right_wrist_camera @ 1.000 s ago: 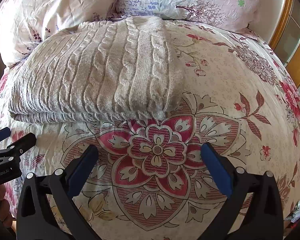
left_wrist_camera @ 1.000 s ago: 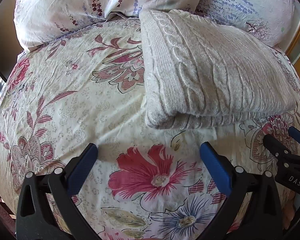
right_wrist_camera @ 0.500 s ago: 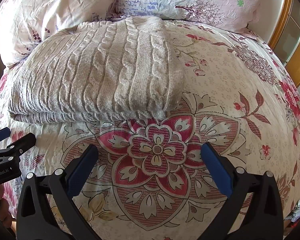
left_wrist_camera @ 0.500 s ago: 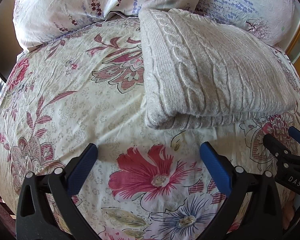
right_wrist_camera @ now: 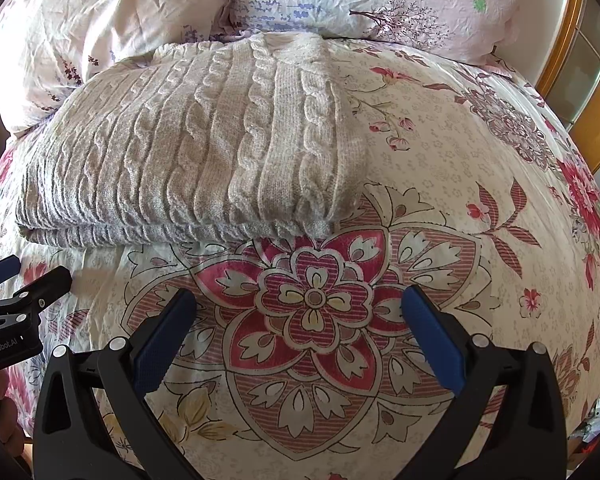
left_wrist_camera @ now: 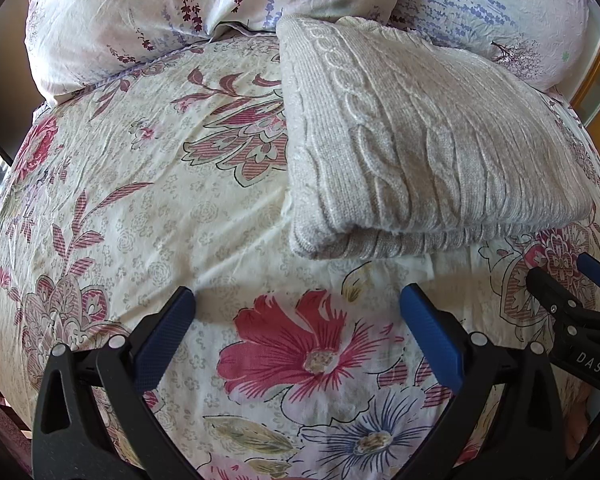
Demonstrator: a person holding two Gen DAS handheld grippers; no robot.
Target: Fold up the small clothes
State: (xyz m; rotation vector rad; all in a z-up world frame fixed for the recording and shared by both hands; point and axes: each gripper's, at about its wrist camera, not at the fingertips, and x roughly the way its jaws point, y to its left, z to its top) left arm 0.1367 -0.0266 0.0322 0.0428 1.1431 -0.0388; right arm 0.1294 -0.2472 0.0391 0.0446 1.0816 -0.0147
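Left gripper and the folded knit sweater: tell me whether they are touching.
Apart. In the left wrist view, the open left gripper sits short of the sweater, with a strip of flowered bedspread visible between its fingertips and the sweater's near edge.

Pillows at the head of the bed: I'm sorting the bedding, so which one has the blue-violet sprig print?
The right pillow, behind the folded knit sweater. It carries blue-violet sprigs and a dark tree; the left pillow is plainer pink.

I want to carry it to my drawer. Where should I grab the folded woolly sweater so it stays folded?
Probably the thick folded edge nearest the grippers, one near corner each. The sweater lies flat on the bedspread, layers stacked there, and the open left gripper and right gripper already face it.
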